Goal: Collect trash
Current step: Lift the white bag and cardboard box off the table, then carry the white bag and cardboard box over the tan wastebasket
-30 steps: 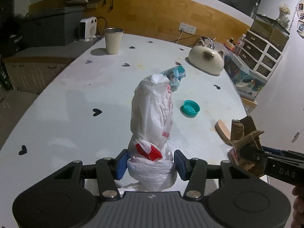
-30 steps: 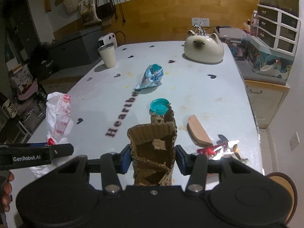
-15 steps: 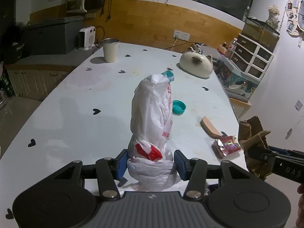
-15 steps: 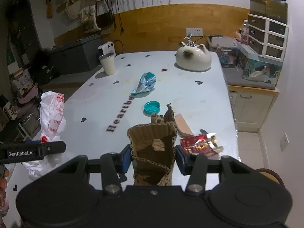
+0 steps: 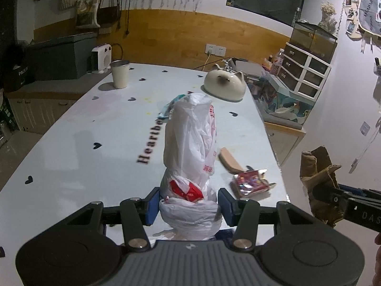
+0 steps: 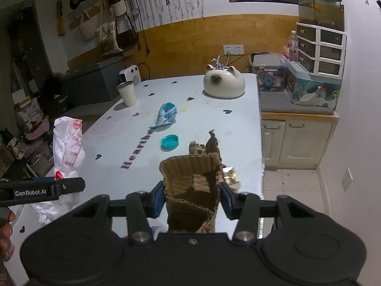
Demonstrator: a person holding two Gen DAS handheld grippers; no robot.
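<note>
Both grippers raised, pulled back from table; left gripper pinches plastic bag, right gripper pinches cardboard scrap; teal cap at 12 o'clock

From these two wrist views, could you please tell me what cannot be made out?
- Left wrist view: the white plastic bag in the left hand-held gripper hides the teal cap and most of the blue wrapper.
- Right wrist view: the torn cardboard in the right hand-held gripper covers most of the shiny wrapper.
- Neither view shows a trash bin.
</note>
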